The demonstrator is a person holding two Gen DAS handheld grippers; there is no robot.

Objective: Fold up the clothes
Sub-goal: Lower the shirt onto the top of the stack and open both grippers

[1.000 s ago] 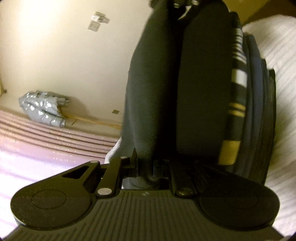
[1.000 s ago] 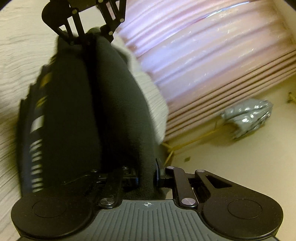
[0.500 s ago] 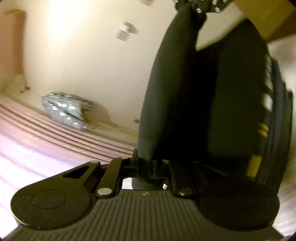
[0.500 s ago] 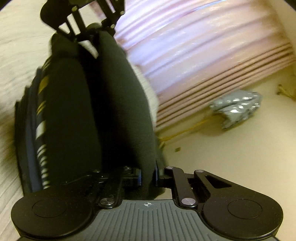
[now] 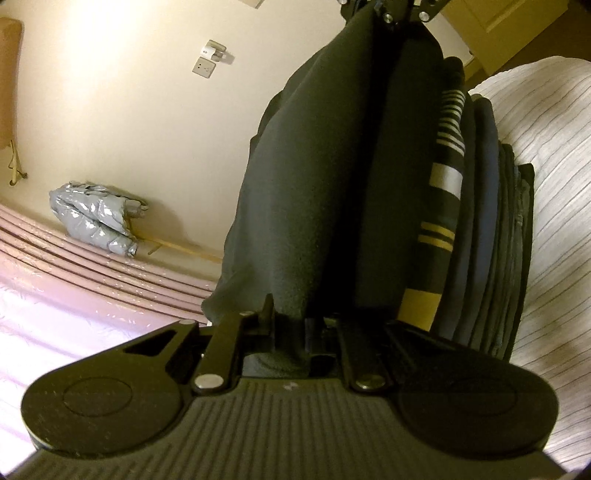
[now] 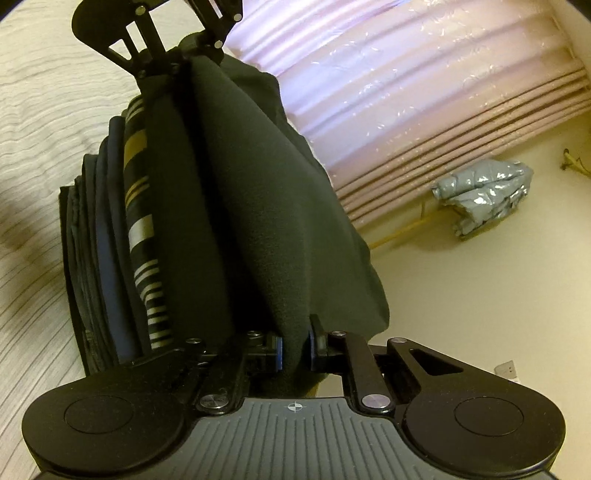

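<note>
1. Compared with half a second ago, the left wrist view has swung back so the white ribbed bedspread [image 5: 546, 206] fills the right edge again, and the blur is gone from both views; the silver-grey puffy jacket [image 5: 92, 218] sits a little lower left than before.
2. At far left in the left wrist view, pink pleated curtain fabric [image 5: 55, 295] runs beside the cream wall [image 5: 129, 110], which carries a small white wall socket [image 5: 204, 67]; the puffy jacket lies where curtain and wall meet.
3. At the centre, the left tongs [image 5: 291, 328] are clamped on an edge of the thick dark charcoal fleece garment [image 5: 306, 192], which stretches away to the right tongs [image 5: 391, 11] at the top of the view.
4. Just right of the held fleece, touching it, stands a stack of folded clothes on the bedspread: a dark garment with white and mustard stripes [image 5: 443, 192], then navy and black folded layers [image 5: 491, 229].
5. In the right wrist view the order is mirrored: bedspread [image 6: 33, 110] at left, the navy and black layers [image 6: 96, 240], the striped garment [image 6: 142, 229], then the fleece [image 6: 266, 206].
6. The right tongs [image 6: 294, 352] are closed on the fleece edge, cloth pinched between blue-edged pads [image 6: 277, 350]; the left tongs [image 6: 177, 55] grip its far end at the top.
7. Further right come the pink curtain [image 6: 424, 92], the puffy jacket [image 6: 484, 192] and the cream wall [image 6: 480, 295].
</note>
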